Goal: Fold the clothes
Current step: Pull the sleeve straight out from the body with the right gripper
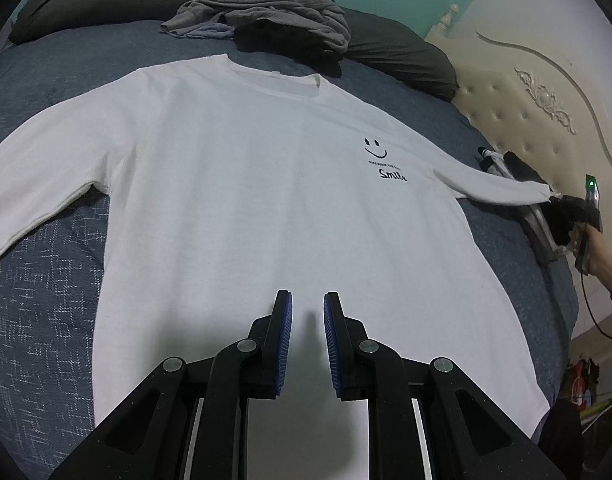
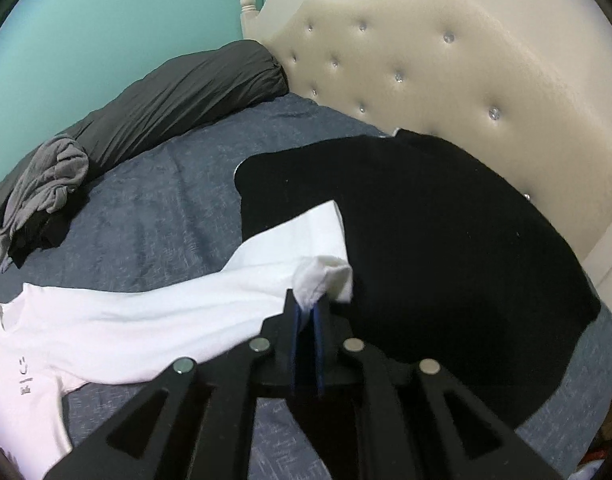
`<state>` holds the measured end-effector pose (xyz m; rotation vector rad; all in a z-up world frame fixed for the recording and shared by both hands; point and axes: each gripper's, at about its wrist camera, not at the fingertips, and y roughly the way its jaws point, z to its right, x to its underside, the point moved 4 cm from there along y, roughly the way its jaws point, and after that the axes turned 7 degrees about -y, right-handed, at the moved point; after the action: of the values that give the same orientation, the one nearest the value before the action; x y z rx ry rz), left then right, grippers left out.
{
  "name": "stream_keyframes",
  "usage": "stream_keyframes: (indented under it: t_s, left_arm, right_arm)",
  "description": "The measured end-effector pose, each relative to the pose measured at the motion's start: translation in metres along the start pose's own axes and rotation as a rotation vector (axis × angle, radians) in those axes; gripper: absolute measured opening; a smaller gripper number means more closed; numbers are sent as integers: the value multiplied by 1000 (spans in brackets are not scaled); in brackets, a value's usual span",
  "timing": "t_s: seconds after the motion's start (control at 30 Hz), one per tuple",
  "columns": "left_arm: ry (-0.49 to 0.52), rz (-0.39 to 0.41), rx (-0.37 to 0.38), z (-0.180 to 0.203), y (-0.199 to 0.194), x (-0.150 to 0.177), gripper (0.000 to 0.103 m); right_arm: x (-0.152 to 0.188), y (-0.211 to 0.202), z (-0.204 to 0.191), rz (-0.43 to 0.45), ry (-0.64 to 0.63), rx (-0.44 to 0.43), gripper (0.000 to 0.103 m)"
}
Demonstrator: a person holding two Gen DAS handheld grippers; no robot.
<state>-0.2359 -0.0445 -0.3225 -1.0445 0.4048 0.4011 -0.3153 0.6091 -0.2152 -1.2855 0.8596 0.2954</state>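
Observation:
A white long-sleeved shirt (image 1: 246, 180) with a small smiley print lies spread face up on the blue bedcover (image 1: 46, 280). My left gripper (image 1: 307, 300) hovers over the shirt's lower middle, its blue pads a little apart with nothing between them. In the left wrist view, the shirt's right sleeve (image 1: 505, 190) stretches out toward my right gripper (image 1: 561, 202), held by a hand (image 1: 597, 252). In the right wrist view, my right gripper (image 2: 307, 302) pinches the white cuff (image 2: 325, 276), which bunches above its fingertips over a black garment (image 2: 445, 240).
A pile of grey and dark clothes (image 1: 274, 12) sits at the far side beside dark pillows (image 1: 401, 60). The cream tufted headboard (image 2: 445, 80) stands just behind the black garment. The bed's edge drops off at the right (image 1: 565, 320).

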Motion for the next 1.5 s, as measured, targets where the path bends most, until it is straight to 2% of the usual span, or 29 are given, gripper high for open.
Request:
stream_keyframes:
  t_s: [0.1,0.17,0.23,0.33,0.53,0.63,0.7,0.77,0.8,0.83,0.9,1.17,1.4,1.47,1.5]
  left_arm:
    - [6,-4,4,3,2,1,18]
    - [7,-3,5,4,1,1,18]
    - [8,-2,6,5,1,1,18]
    - [4,1,5,4,0,0,18]
    - [6,-3,6,5,2,1,18]
    - [7,-6,5,6,3,1,18]
    - [6,-7,7,4,3,1,18]
    - [4,-6,4,3,2,1,18]
    - [3,-4,4,2,2,1,18]
    - [2,-3,3,1,1,1,18]
    - [0,0,0,0,1,0,18]
    - [6,-7,-5,1,3,2,18]
    - [5,-16,-1,2,6,3,18]
    - [5,-19,0,2,6,3,18]
    - [6,-20,1,2,7,4,18]
  right_arm:
    - [0,-11,6,10,33,6,16]
    - [-4,-23,10,43,33,36,30]
    - [-11,-35,16,90,69,34,53]
    - [-25,-44,20,140,105,23,56]
    - [-38,-14,-8,43,17,-8,56]
    - [-36,0,-18,7,-59,61,56]
    - [-32,10,-14,-23,-56,78,55]
    - [-30,16,-11,-44,-68,94,33]
    - [-29,18,-10,-54,-77,102,14]
    - [-29,19,-10,-53,-89,109,7]
    - [-31,14,-13,-24,-121,122,2]
    - [-66,3,3,56,-131,169,0]
    - [-65,7,-8,61,-138,51,1]
    - [-59,5,-12,68,-143,16,5]
    - [-57,4,-14,68,-147,7,17]
